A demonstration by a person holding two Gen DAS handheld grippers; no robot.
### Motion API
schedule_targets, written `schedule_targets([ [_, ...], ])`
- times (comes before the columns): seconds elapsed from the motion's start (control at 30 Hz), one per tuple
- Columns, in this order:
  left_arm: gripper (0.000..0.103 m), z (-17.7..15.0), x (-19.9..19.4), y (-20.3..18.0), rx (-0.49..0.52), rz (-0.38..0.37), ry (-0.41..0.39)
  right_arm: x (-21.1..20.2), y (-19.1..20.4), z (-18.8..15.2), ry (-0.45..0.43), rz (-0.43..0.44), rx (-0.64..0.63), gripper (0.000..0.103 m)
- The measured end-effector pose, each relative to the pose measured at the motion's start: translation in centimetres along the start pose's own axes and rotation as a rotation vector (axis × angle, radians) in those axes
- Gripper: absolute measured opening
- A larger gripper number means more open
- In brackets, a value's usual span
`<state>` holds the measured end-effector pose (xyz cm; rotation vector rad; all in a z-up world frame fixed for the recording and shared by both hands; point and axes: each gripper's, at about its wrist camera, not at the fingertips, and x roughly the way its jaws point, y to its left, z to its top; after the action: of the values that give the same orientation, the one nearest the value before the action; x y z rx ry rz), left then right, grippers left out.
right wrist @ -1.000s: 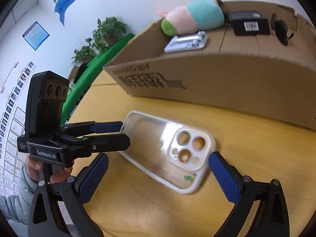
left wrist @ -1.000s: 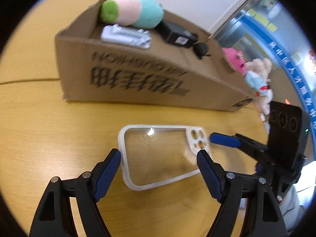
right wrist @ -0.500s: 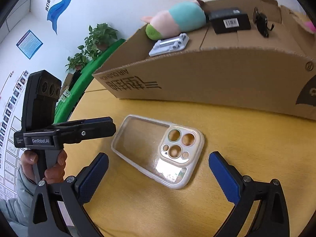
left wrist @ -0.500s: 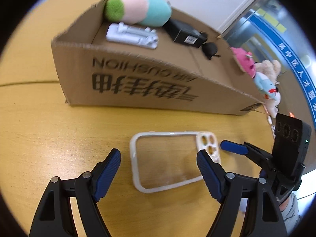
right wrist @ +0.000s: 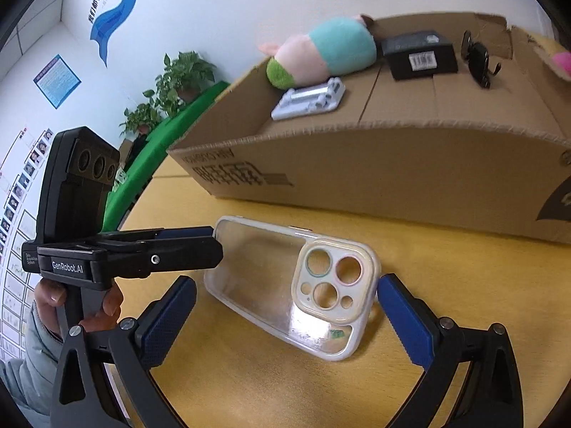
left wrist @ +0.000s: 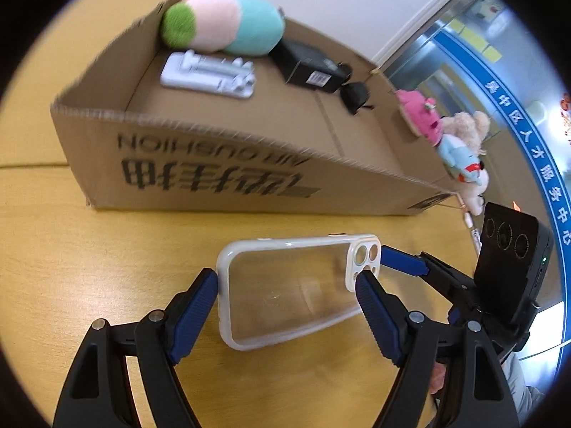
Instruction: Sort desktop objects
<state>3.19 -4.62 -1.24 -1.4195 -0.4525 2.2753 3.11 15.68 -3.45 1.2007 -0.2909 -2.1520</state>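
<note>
A clear phone case (left wrist: 292, 296) with a white rim and camera cut-outs lies flat on the yellow wooden table (left wrist: 89, 267), in front of an open cardboard box (left wrist: 214, 174). My left gripper (left wrist: 285, 278) is open, and its blue pads frame the two ends of the case; I cannot tell whether they touch it. My right gripper (right wrist: 285, 285) is open wide around the same case (right wrist: 264, 271). Its right pad sits close to the camera corner and its left pad stands clear. In the right wrist view the left gripper's fingers (right wrist: 192, 246) reach the case's far end.
The box (right wrist: 392, 167) holds a pink and teal plush toy (left wrist: 221, 23), a silver-white plastic part (left wrist: 210, 75), a black carton (left wrist: 307, 67) and a small black item (left wrist: 357, 96). More plush toys (left wrist: 460, 149) lie past its right end. A hand (right wrist: 53, 299) holds the left gripper.
Half a second ago the left gripper stood a little further back from the case; it has come in close again. The case lies in the same spot. Both pairs of jaws keep their width.
</note>
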Motion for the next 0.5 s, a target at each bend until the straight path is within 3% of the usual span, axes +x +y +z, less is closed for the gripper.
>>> schedule_targets([
  [0.27,0.079,-0.4,-1.6,-2.0,0.039,-0.044,-0.037,-4.4,1.4,-1.1,-0.138,-0.003,-0.074,0.103],
  [0.5,0.079,-1.7,-1.6,-2.7,0.057,-0.056,-0.028,-5.7,2.4,-2.7,-0.134,0.030,-0.109,0.103],
])
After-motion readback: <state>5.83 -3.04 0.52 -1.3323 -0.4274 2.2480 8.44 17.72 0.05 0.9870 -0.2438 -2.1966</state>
